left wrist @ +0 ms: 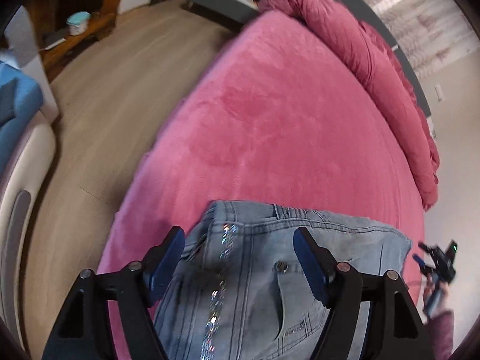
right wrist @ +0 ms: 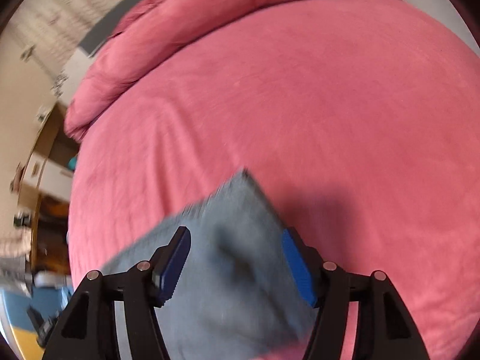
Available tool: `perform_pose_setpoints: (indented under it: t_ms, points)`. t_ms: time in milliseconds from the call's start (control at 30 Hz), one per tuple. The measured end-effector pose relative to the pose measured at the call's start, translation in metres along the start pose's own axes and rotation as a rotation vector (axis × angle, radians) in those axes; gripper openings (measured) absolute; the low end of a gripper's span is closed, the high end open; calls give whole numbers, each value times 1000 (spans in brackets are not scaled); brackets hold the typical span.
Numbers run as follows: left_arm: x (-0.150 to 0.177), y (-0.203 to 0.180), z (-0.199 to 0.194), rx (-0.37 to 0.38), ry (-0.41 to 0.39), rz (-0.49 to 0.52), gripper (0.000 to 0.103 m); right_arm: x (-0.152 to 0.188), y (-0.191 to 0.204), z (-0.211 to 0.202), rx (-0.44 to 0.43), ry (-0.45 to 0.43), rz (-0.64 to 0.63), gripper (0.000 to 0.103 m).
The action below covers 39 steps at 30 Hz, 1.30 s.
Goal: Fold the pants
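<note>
Light blue jeans (left wrist: 255,270) with a sparkly side stripe lie on the pink bed (left wrist: 270,120), waist end toward the bed's middle. My left gripper (left wrist: 240,258) is open above the waist area, fingers apart on either side of the stripe and pocket. In the right wrist view the jeans (right wrist: 237,240) show as a blurred blue corner on the pink bed (right wrist: 300,105). My right gripper (right wrist: 235,258) is open above it, fingers apart. The right gripper also shows small in the left wrist view (left wrist: 438,258) at the bed's right edge.
A rolled pink duvet (left wrist: 375,60) lies along the far side of the bed. Wooden floor (left wrist: 105,120) is to the left, with a white and blue chair (left wrist: 18,150) and a wooden shelf (left wrist: 75,30). A wall (right wrist: 24,90) and furniture stand left of the bed.
</note>
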<state>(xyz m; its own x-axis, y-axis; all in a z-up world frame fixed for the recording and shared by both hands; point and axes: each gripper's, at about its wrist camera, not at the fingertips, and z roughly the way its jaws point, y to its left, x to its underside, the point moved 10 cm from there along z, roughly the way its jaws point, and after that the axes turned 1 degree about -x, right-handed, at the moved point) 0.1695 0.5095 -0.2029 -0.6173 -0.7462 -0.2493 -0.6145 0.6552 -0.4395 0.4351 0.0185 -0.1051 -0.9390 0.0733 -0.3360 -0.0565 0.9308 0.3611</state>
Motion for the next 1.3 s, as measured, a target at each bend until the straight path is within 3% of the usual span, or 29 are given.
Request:
perform_pose_setpoints:
  t_ms: [67, 100, 133, 167, 200, 267, 300, 333, 367, 600, 933, 1133, 1300]
  points:
    - [-1, -3, 10, -6, 31, 19, 74, -13, 1, 23, 8, 38, 2, 65]
    - [1, -4, 16, -30, 50, 40, 66, -14, 0, 34, 25, 68, -4, 65]
    - [2, -3, 21, -51, 61, 54, 54, -14, -2, 41, 43, 83, -8, 65]
    - [3, -4, 24, -70, 74, 83, 21, -14, 0, 50, 45, 109, -17, 64]
    - [4, -5, 25, -87, 86, 109, 7, -12, 4, 58, 50, 144, -38, 60]
    - [2, -7, 24, -76, 89, 106, 6, -7, 7, 64, 126, 175, -117, 31]
    - [-1, -8, 22, -75, 84, 106, 6, -6, 9, 63, 134, 177, -149, 25]
    - [-5, -8, 17, -72, 67, 103, 6, -7, 11, 61, 132, 176, -160, 13]
    - [-8, -8, 13, -61, 56, 91, 6, -9, 13, 55, 127, 160, -171, 10]
    - [-24, -20, -34, 59, -53, 62, 6, -20, 42, 7, 100, 48, -262, 5]
    - [7, -50, -146, 184, -229, 88, 6, 2, 39, -129, 34, -150, -252, 5]
    - [45, -58, -198, 230, -284, 119, 6, 47, 15, -195, -16, -202, -238, 5]
    - [92, -42, -221, 249, -293, 121, 6, 107, -15, -222, -67, -221, -207, 5]
